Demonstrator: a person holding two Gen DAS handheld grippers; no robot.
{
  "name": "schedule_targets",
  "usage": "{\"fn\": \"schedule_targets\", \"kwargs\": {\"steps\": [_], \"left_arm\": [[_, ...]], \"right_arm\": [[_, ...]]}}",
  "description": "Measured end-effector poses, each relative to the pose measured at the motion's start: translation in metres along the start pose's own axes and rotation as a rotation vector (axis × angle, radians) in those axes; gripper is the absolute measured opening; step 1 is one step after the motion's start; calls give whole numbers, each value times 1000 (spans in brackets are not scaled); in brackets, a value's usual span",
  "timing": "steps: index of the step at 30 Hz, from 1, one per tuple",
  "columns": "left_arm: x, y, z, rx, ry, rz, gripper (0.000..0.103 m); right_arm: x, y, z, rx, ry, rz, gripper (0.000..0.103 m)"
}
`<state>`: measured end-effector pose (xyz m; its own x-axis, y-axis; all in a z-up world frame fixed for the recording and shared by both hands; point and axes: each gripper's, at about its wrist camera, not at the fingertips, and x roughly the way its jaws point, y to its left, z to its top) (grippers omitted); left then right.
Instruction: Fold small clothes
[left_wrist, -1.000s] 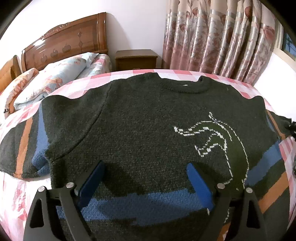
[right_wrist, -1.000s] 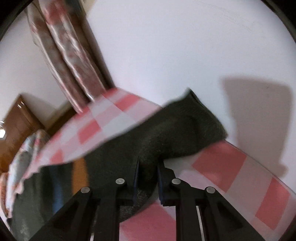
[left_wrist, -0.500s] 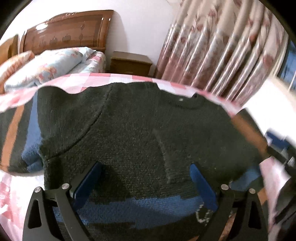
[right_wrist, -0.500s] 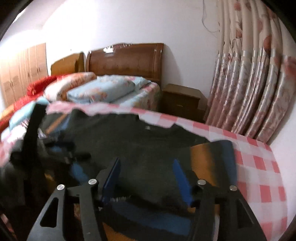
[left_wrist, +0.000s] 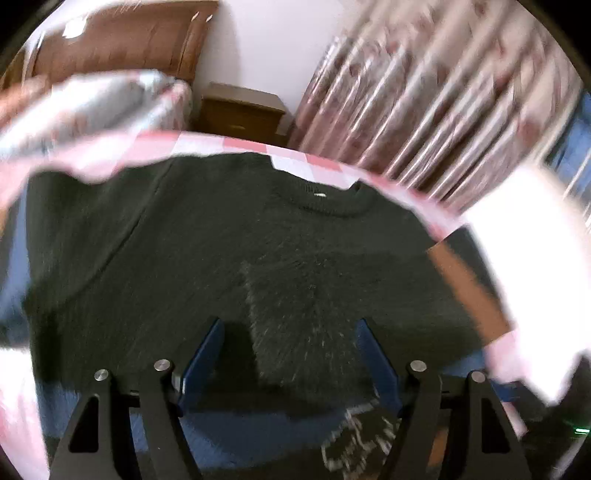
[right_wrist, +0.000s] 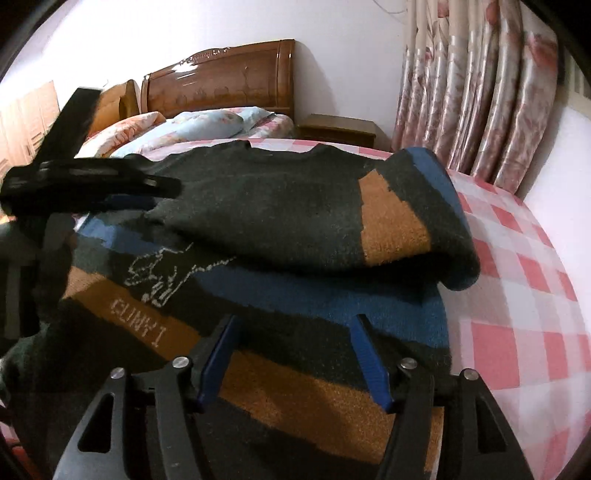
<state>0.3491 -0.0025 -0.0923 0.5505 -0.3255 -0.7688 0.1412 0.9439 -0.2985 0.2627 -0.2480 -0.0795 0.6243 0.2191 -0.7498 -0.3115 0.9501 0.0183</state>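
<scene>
Sleeve (right_wrist: 399, 221) folded over sweater (right_wrist: 295, 295), right claw (right_wrist: 295, 354) wide.

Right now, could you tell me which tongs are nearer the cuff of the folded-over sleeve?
Left. The left tongs straddle the cuff, jaws closing; the right tongs hang open over the sweater, lower down, away from it.

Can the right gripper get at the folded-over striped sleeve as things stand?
Probably yes. The right gripper has its jaws wide open over the dark knit sweater, and the orange-and-blue striped sleeve lies uncovered just ahead.
</scene>
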Motion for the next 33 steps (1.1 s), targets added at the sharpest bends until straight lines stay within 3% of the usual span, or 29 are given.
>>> {"fn": "schedule_targets", "kwargs": {"steps": [1,3,4,5,8,9,11,13,18,21,25,33], "left_arm": [[6,-14,1,39,7,33,72],[11,-32,1,87,19,72,30],[10,-37,1,100,22,56,14],[7,-39,1,94,20,29,12],[-19,-34,2,70,-49,-19,11],[-33,-29,7,46,-71,-51,11],[-50,-26,17,27,-96,-76,11],[-74,-22,27,23,-131,-103,11],[-120,-6,27,2,-221,-65,11],[-107,38,8,-107,-172,-13,11],[-69,73,-21,-181,-88,47,11],[-54,79,-40,-192,-82,85,11]], "right_arm": [[1,-1,0,12,-3,0,103],[-4,-9,-2,55,-31,-6,103],[-9,-15,-2,85,-50,-10,103],[-13,-21,-4,120,-72,-17,103],[-28,-47,-9,270,-134,-81,103],[-28,-57,-8,304,-113,-129,103],[-21,-64,-2,277,-51,-209,103],[-4,-70,8,225,36,-218,103],[10,-96,20,258,31,-252,103],[12,-106,16,301,35,-241,103],[16,-99,19,283,62,-248,103],[22,-97,20,277,77,-272,103]]}}
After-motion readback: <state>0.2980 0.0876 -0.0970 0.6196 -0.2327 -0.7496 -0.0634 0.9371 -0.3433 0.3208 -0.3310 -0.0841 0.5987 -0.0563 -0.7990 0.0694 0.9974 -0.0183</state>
